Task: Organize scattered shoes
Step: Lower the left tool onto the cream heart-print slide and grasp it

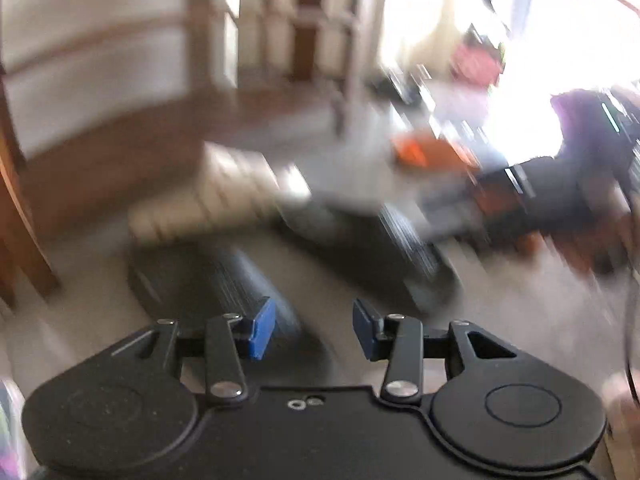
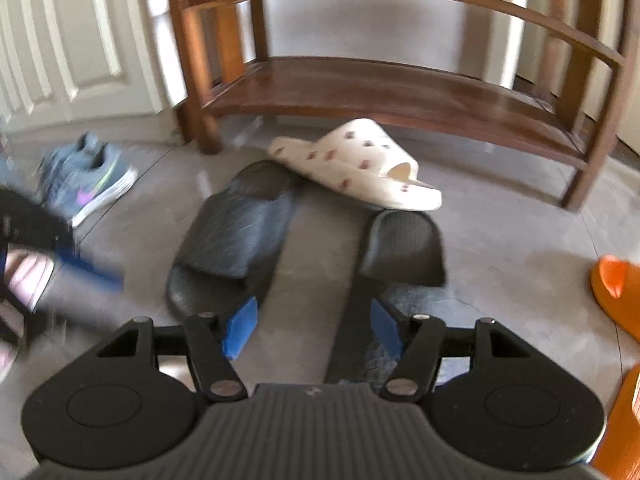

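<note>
floor (image 2: 500,232): grey, smooth | wooden rack (image 2: 360,88): against pale wall | white panelled door (image 2: 80,40): left

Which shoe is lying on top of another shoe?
The cream slipper with little red prints: its heel end rests on the dark grey slide. The other shoes lie flat on the floor.

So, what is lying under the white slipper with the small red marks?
The white slipper rests partly on the heel end of the left dark slide, its other end on the floor. Whatever lies beneath its middle is covered.
</note>
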The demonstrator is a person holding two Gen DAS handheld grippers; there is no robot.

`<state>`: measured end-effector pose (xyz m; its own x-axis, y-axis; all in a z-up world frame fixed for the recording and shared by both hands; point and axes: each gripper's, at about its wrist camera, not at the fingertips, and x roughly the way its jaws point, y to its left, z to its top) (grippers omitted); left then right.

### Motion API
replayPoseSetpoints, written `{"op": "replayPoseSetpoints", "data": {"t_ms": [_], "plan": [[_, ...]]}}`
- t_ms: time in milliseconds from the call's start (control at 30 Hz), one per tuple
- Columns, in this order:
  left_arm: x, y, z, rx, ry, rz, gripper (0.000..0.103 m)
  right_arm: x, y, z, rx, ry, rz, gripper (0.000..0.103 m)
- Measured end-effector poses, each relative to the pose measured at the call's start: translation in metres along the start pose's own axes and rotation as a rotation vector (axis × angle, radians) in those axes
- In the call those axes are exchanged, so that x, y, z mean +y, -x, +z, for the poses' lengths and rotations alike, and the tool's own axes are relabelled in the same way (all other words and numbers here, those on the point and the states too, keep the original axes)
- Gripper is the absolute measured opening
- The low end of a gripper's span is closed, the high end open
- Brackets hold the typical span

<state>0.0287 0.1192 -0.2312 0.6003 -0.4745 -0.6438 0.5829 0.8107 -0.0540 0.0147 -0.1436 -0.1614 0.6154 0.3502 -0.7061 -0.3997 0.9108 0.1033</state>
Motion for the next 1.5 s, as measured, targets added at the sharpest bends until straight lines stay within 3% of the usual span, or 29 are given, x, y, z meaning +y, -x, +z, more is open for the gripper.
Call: {"op": "replayPoseSetpoints", "data": {"t_ms": [67, 233, 500, 833, 1100, 1233, 1500], "plan": [[0.010, -0.019, 0.025, -0.053, 0.074, 0.042, 0.042, -0.006, 0.001, 0.005, -0.024, -0.013, -0.011, 0.067], [0.007, -0.054, 0.049, -0.057, 0.124, 0.132, 0.042, -0.027, 0.005, 0.031, -0.088, -0.036, -0.052, 0.067], [-0.007, -0.096, 0.039, -0.019, 0.177, 0.207, 0.042, -0.065, -0.002, 0.042, -0.115, -0.103, -0.121, 0.067], [0.001, -0.129, 0.050, 0.032, 0.139, 0.301, 0.042, -0.091, -0.025, 0.055, -0.126, -0.084, -0.088, 0.067], [0.021, -0.150, 0.061, 0.018, 0.128, 0.366, 0.043, -0.090, -0.033, 0.064, -0.112, -0.035, -0.086, 0.067], [0.034, -0.162, 0.067, 0.015, 0.151, 0.375, 0.044, -0.089, -0.037, 0.067, -0.101, -0.012, -0.086, 0.067], [0.047, -0.193, 0.081, 0.042, 0.122, 0.280, 0.048, -0.085, -0.044, 0.075, -0.091, 0.018, -0.097, 0.067]]}}
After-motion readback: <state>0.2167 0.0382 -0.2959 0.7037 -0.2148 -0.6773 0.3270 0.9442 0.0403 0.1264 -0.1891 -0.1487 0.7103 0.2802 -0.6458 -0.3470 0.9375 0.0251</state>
